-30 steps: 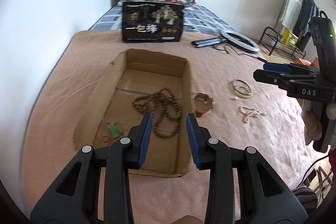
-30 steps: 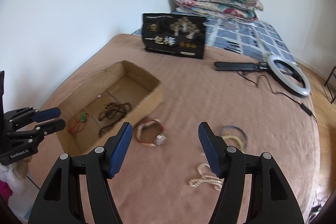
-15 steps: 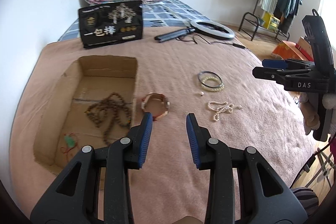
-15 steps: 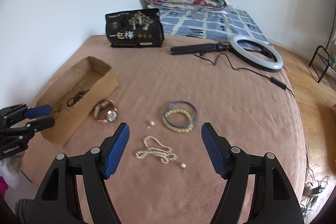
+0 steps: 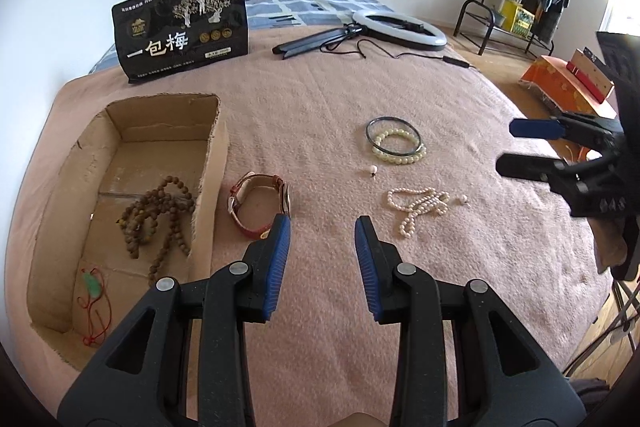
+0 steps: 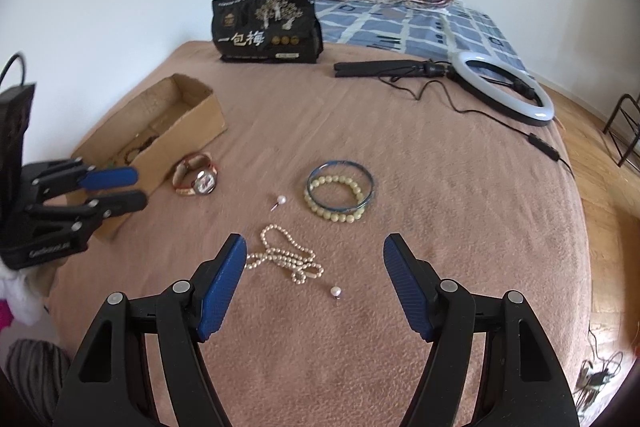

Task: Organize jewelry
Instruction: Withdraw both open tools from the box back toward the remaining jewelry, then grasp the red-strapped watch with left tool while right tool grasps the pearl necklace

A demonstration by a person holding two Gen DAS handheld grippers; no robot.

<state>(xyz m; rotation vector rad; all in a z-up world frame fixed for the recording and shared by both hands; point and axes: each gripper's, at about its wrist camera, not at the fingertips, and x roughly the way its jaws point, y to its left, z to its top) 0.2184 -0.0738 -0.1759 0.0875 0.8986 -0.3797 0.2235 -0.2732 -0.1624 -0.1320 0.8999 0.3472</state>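
Right wrist | pearl necklace [image 6: 285,259] between open right tool [image 6: 315,247] tips

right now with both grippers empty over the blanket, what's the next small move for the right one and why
Probably lower the right gripper onto the pearl necklace and close. Its jaws stand open and empty with the strand lying loose on the blanket just ahead of them, partly between the tips. The cardboard box already holds the wooden beads, so the necklace likely goes there next.
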